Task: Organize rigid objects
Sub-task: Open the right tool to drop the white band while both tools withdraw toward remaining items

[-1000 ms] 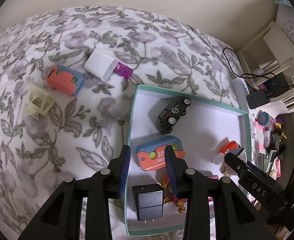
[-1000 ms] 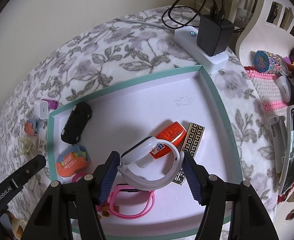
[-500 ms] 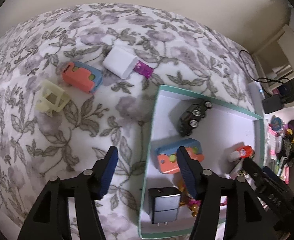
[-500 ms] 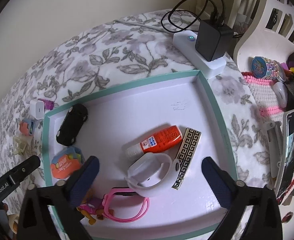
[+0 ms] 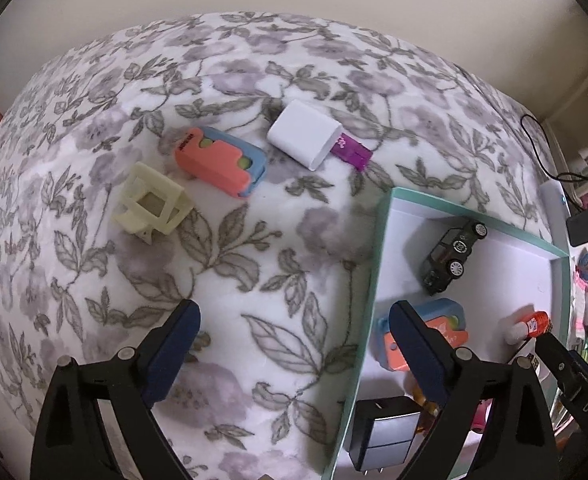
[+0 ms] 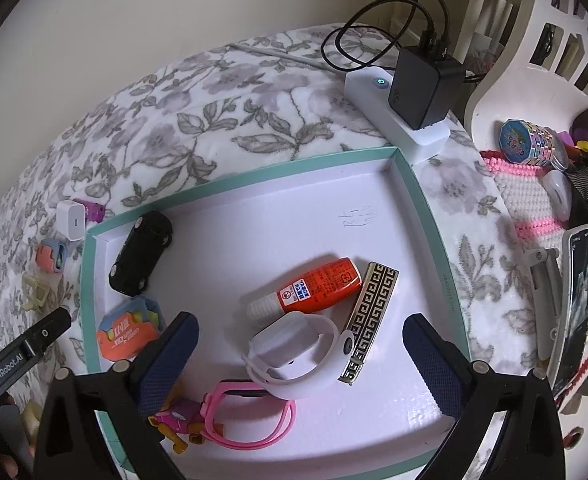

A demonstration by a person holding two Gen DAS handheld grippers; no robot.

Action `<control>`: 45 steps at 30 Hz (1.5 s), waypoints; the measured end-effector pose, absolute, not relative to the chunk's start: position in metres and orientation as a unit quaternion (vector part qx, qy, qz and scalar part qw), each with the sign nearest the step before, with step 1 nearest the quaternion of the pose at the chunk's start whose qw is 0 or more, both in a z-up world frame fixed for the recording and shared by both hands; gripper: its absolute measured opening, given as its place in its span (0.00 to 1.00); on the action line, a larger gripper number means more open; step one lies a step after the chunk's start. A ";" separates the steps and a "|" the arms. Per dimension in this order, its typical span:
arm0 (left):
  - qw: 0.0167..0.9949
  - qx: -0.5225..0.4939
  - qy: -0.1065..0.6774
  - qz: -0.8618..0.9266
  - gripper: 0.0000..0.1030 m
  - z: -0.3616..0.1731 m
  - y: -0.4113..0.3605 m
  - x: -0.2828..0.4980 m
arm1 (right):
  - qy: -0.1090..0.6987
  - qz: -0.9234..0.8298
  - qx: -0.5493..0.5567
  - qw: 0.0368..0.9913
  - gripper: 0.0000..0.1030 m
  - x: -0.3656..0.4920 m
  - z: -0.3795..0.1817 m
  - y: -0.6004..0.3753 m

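Note:
My left gripper [image 5: 294, 320] hangs over the floral blanket and the tray's teal rim [image 5: 374, 280], jaws opening with nothing between them. On the blanket lie a cream frame piece [image 5: 150, 204], an orange-blue toy [image 5: 220, 166], a white charger [image 5: 304, 138] and a purple stick [image 5: 352, 150]. My right gripper [image 6: 300, 332] stands open above the tray [image 6: 434, 220]. A white watch [image 6: 298, 354] lies untouched below its fingers. Around it lie an orange bottle [image 6: 314, 290], a patterned bar [image 6: 370, 320], a pink watch [image 6: 250, 412], a black toy car [image 6: 140, 254] and a second orange-blue toy [image 6: 130, 334].
A black charger [image 5: 386, 436] lies in the tray's near corner. A white power strip [image 6: 394, 120] with a black adapter [image 6: 422, 80] and cable touches the tray's far corner. To the right are a pink knit mat [image 6: 526, 188], a phone [image 6: 578, 300] and a white chair [image 6: 534, 40].
My left gripper opened wide and shifted left, from over the tray to over the blanket. My right gripper opened and let go of the white watch, which now lies in the tray.

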State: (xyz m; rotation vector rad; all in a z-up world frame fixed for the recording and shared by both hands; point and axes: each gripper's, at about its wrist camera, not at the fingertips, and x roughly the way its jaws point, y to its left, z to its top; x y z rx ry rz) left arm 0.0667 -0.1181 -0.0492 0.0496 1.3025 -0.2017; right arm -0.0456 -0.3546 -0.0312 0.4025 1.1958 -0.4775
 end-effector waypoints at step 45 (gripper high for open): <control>0.816 -0.079 0.573 0.008 0.93 -0.021 0.038 0.098 | 0.557 -0.090 0.102 0.819 1.00 0.022 -0.022 -0.204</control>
